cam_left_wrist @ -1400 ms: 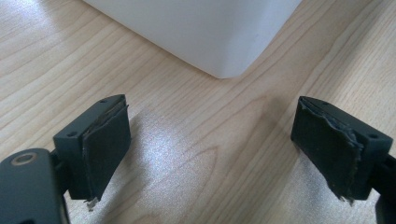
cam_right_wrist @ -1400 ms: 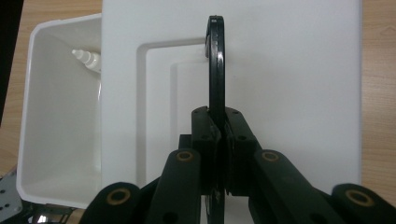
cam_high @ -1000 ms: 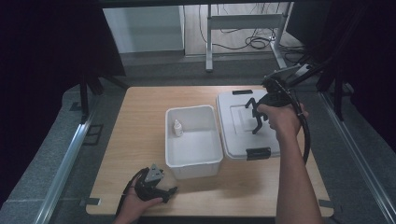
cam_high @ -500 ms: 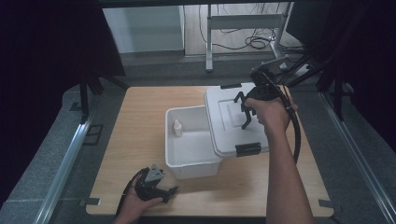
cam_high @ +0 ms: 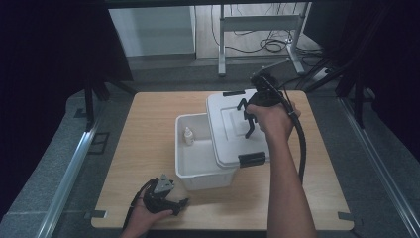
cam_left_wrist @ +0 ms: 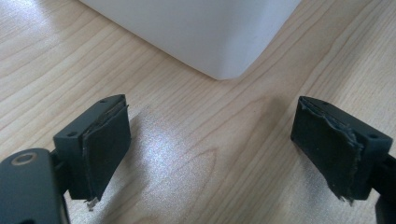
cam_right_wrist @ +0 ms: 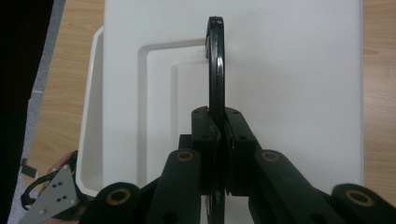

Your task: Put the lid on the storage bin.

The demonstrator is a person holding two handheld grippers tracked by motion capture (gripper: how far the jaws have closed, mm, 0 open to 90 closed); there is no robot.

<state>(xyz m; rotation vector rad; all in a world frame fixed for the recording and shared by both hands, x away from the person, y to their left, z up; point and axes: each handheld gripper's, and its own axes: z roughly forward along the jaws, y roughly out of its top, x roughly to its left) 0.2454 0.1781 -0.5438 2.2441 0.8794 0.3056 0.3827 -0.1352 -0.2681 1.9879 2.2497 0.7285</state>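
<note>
A white plastic box (cam_high: 198, 171) stands mid-table with a small white bottle (cam_high: 188, 136) inside at its far left. My right gripper (cam_high: 247, 119) is shut on the black handle (cam_right_wrist: 215, 60) of the white lid (cam_high: 225, 126). The lid hangs over the right part of the box, and a strip of the box's left rim (cam_right_wrist: 91, 116) shows beside it in the right gripper view. My left gripper (cam_high: 181, 203) rests at the table's front left. Its jaws stand wide apart and empty (cam_left_wrist: 212, 135), aimed at the box's near corner (cam_left_wrist: 201, 32).
The lid carries black latches at its near edge (cam_high: 251, 159) and far edge (cam_high: 233, 92). Bare wooden tabletop (cam_high: 148, 129) lies left of the box. A cable (cam_high: 301, 148) trails along the right forearm. A desk frame and floor cables lie beyond the table.
My right gripper has carried the lid leftward from the table's right side, so it now overlaps the box. The left gripper has stayed in place.
</note>
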